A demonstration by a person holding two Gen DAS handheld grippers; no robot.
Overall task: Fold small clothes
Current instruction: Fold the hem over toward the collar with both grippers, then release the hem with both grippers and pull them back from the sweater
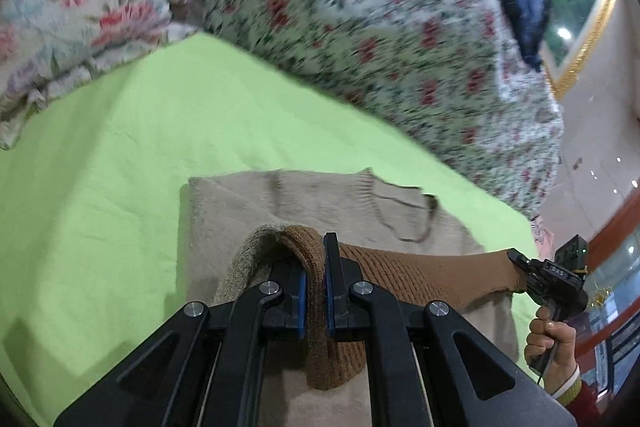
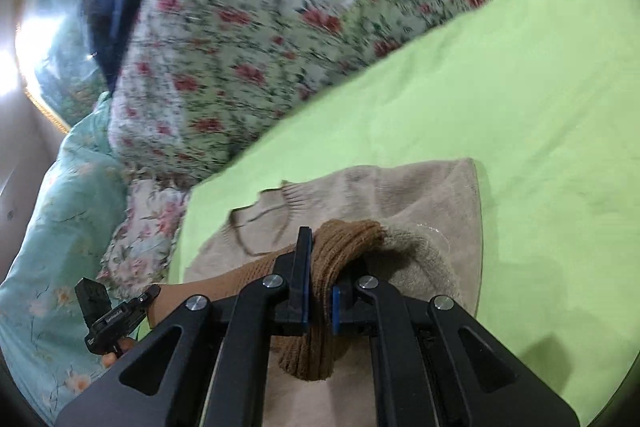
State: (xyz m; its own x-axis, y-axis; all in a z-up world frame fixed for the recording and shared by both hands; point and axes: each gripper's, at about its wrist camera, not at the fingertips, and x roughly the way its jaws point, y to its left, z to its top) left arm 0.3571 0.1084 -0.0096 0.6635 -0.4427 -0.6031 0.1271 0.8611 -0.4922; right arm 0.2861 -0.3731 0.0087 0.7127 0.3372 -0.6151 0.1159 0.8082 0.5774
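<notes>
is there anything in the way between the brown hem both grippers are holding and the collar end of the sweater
Nothing visible. The left hand-held gripper and the right hand-held gripper are each shut on the brown hem, and the beige sweater ahead lies bare up to its collar on the green sheet.

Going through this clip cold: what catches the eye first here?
The bright green sheet fills the middle of both views, with a beige sweater lying on it. Nearest the cameras, the left gripper and right gripper each pinch its brown ribbed hem, stretched between them. Behind lies a floral quilt.
</notes>
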